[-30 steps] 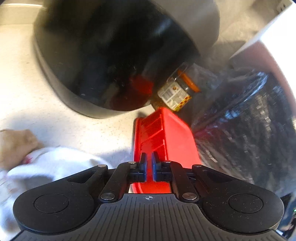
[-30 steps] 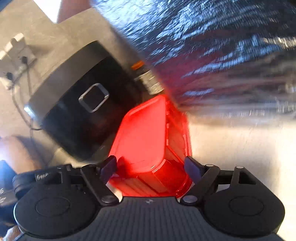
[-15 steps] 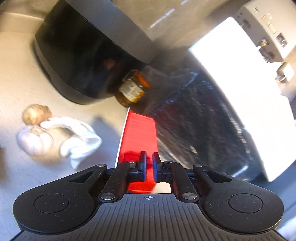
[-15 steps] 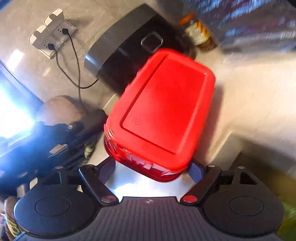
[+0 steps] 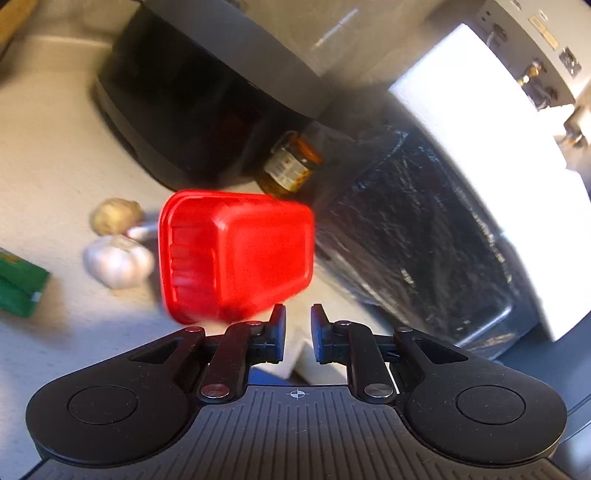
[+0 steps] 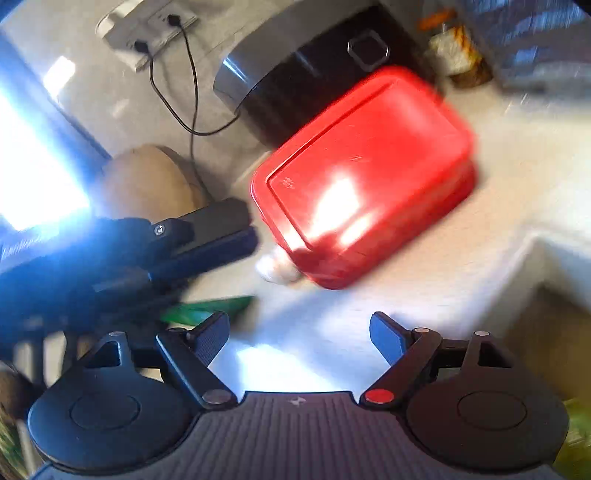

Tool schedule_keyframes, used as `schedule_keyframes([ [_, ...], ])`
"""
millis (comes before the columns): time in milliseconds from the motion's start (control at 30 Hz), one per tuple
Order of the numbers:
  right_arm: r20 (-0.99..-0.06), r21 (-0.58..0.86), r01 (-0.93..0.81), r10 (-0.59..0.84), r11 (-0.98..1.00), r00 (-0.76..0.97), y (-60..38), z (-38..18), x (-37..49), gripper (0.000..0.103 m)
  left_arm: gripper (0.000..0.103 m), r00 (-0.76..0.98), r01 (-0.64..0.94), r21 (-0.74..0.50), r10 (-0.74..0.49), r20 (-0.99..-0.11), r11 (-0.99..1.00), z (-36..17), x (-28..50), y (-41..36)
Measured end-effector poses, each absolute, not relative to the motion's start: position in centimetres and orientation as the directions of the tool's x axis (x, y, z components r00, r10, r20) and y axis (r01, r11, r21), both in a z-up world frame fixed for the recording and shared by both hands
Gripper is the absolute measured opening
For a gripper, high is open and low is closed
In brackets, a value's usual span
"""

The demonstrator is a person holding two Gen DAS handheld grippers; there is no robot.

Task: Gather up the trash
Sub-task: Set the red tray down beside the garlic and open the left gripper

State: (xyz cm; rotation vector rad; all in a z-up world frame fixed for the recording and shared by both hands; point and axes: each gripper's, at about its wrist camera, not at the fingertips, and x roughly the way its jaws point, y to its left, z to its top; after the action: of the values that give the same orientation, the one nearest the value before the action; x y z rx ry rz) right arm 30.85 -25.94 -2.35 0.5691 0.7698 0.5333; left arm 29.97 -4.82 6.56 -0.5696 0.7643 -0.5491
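We count one red container (image 5: 236, 254), one black cooker (image 5: 207, 107), one labelled jar (image 5: 290, 166), one dark foil-like bag (image 5: 417, 240), one garlic bulb (image 5: 116, 260), one brownish lump (image 5: 116, 218) just behind it, and one green packet (image 5: 20, 286) at the left edge of the pale surface (image 5: 55, 166). In the left wrist view the red container is blurred and sits just ahead of our left tool (image 5: 297, 325), slightly to its left, not between the fingers; we cannot tell whether it rests on the surface or is off it. The left tool's fingers stand a narrow gap apart and grip nothing, with the surface's edge showing through the gap. In the right wrist view the container (image 6: 364, 173) shows its broad flat face, smeared by motion, well ahead of our right tool (image 6: 299, 334) and clear of both fingers. The right tool is spread wide and holds nothing. The left tool (image 6: 207, 230) appears there too, reaching in from the left with its tip just beside the container's near corner, above the garlic bulb (image 6: 275, 267) and the green packet (image 6: 207, 308). The cooker (image 6: 314, 74) stands behind the container, two cords running up from it to wall sockets (image 6: 147, 33).
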Motion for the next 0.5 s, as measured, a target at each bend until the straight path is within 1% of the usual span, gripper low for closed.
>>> schedule_keyframes([
  [100,-0.536,0.528,-0.234,0.534,0.816,0.654,-26.7,-1.4,29.1,0.084,0.017,0.614,0.242,-0.636,-0.624,-0.484,0.732,6.6,29.4,-4.4],
  [200,-0.562,0.432,-0.224,0.455,0.873,0.691,-27.6,-0.5,28.2,0.085,0.017,0.644,0.256,-0.597,-0.594,-0.481,0.760,7.3,28.6,-4.1],
  [367,-0.639,0.268,-0.156,0.297,0.951,0.709,-29.2,0.4,28.6,0.085,0.017,0.727,0.258,-0.451,-0.479,-0.492,0.854,8.4,26.7,-3.3],
  [500,-0.694,0.118,-0.086,0.144,0.989,0.705,-30.1,1.1,29.6,0.087,0.017,0.765,0.211,-0.438,-0.426,-0.483,0.874,8.3,26.1,-1.5],
])
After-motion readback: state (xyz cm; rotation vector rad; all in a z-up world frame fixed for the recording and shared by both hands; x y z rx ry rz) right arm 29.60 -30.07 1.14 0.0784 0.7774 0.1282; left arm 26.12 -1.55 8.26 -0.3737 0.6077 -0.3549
